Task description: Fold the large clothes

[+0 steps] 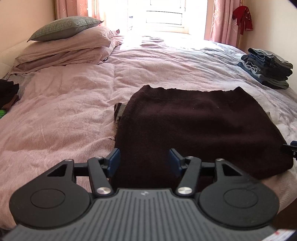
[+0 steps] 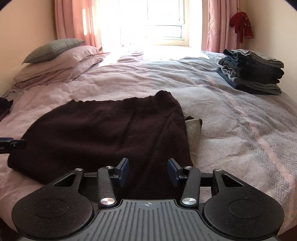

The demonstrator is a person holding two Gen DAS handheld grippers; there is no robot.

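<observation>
While the dark maroon knitted garment [image 1: 200,126] lies folded flat on the pink-covered bed [image 1: 61,118], nothing is pinched: the left gripper [image 1: 144,162] and right gripper [image 2: 148,171] are held over its near edge with fingers spread. The fold could be dragged askew if loose knit is snagged. Open bedding is left on both sides; a stack of folded dark clothes [image 2: 252,71] sits well apart.

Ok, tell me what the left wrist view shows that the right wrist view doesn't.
Only the left wrist view: something green at the left edge, and the left gripper, open.
Only the right wrist view: the right gripper, open.
Both: the dark sweater folded flat on the bed, the stack of folded clothes, the pillows, and a red garment hanging.
</observation>
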